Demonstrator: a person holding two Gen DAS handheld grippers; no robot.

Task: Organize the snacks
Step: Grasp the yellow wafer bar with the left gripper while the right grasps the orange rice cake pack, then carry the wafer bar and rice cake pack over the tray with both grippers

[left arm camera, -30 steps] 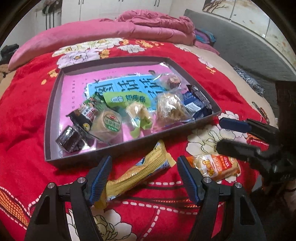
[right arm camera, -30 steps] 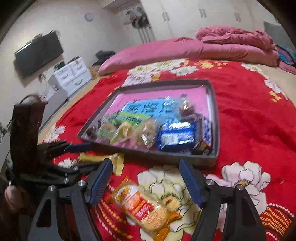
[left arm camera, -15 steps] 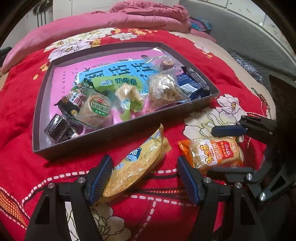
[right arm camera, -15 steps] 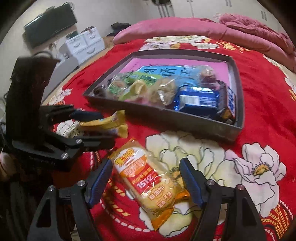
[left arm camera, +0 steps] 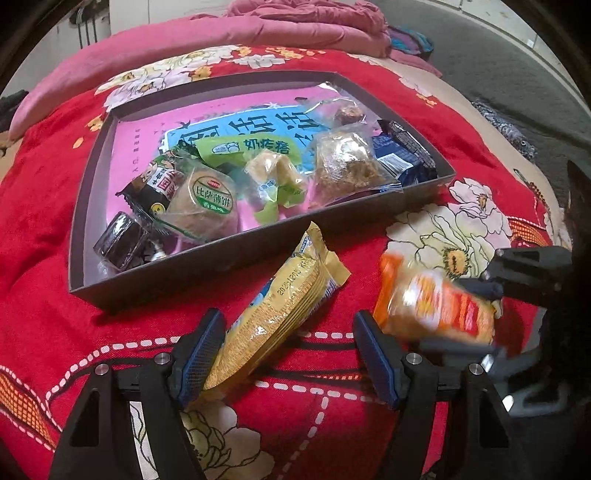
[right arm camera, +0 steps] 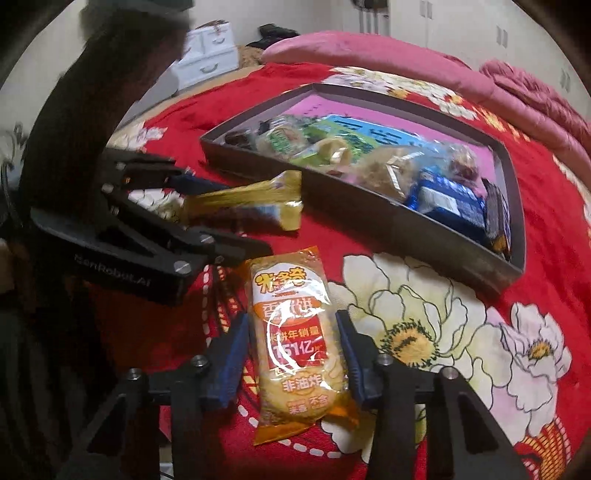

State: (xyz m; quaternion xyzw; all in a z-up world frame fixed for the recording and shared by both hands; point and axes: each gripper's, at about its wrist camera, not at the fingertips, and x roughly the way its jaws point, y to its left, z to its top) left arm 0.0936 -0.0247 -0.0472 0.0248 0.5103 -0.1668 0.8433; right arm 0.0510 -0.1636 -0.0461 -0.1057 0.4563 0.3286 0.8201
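An orange rice-cracker packet (right arm camera: 286, 284) lies on the red bedspread, lengthwise between the fingers of my right gripper (right arm camera: 291, 319). The jaws are closing and both blue pads touch the packet's sides. In the left wrist view the same packet (left arm camera: 436, 306) is blurred in the right gripper (left arm camera: 469, 315). A long yellow snack packet (left arm camera: 284, 306) lies slanted between the fingers of my open left gripper (left arm camera: 290, 332), its near end beside the left pad. Beyond them a shallow dark box (left arm camera: 184, 269) holds several wrapped snacks.
The box (right arm camera: 351, 206) rests on a red flowered bedspread (right arm camera: 406, 314), with pink bedding (left arm camera: 258, 26) behind it. A white drawer unit (right arm camera: 207, 55) stands off the bed in the right wrist view. The two grippers work close together at the front.
My right gripper moved down over the orange packet and closed its jaws onto it. The left gripper stayed open around the yellow packet, hardly moving.
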